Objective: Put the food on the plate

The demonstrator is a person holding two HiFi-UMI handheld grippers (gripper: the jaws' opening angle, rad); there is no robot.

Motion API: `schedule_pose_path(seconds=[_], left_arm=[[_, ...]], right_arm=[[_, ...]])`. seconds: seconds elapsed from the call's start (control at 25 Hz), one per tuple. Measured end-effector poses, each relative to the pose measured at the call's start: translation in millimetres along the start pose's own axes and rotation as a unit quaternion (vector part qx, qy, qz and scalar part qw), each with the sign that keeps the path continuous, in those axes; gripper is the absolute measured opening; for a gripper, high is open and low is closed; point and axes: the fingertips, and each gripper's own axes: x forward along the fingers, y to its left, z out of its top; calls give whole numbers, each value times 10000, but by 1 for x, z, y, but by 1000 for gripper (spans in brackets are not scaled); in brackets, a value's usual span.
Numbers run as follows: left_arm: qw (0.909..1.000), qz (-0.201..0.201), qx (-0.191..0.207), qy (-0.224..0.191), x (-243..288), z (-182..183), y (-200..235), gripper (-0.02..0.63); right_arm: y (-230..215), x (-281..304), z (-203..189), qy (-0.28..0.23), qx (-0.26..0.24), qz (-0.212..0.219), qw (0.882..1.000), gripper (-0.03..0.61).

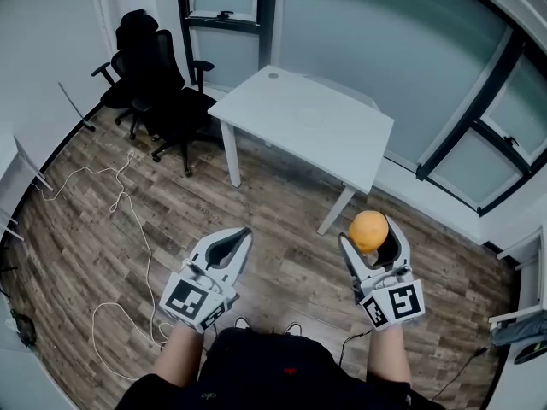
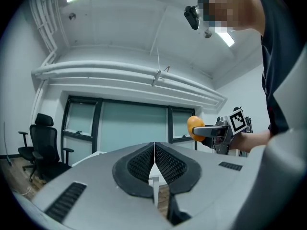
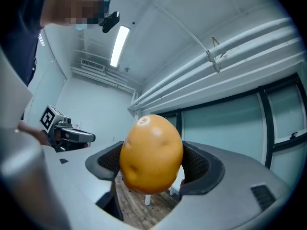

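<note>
My right gripper (image 1: 370,233) is shut on an orange-yellow potato (image 1: 368,230), which fills the gap between its black ribbed pads (image 3: 199,164). In the right gripper view the potato (image 3: 151,152) stands upright between the jaws, high above the floor. My left gripper (image 1: 238,239) is shut with nothing in it; its pads (image 2: 165,164) meet along a thin line. From the left gripper view the right gripper (image 2: 211,131) and the potato (image 2: 194,127) show at the right. No plate is in view.
A white table (image 1: 299,122) stands ahead over the wooden floor (image 1: 128,254), by the glass wall. Black office chairs (image 1: 158,84) sit at the back left. White cables (image 1: 128,229) trail over the floor at the left.
</note>
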Motion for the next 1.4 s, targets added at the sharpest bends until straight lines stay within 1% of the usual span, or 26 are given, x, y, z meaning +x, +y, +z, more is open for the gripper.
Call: schedule_pose_path(seconds=[0.28,0.4,0.52,0.64,0.76,1.0,1.4], left_arm=[[10000,-41,-63,-25,-41,-11,44,25],[9999,-85,-96,3,-54,-19,67,25],[9998,-148,-159,33,-57,-28,82,23],[9995,-217,-230,21,-49,-33,95,25],[9993,-251,-262,64,-31,-36,104,25],[9995,-195,-195,153,27,-40,121,25],[9994,46,75,331,152,-38,135,25]], right_arm=[[44,33,0,12,-89,-98,9999,370],[66,51,-4,47,-7,-156,9999,370],[85,67,-7,87,-7,-116,9999,370],[89,84,-12,129,-23,-94,9999,370],[75,98,-18,162,56,-142,9998,370],[27,133,-34,155,169,-90,9997,370],[-95,185,-67,178,347,18,9992,370]])
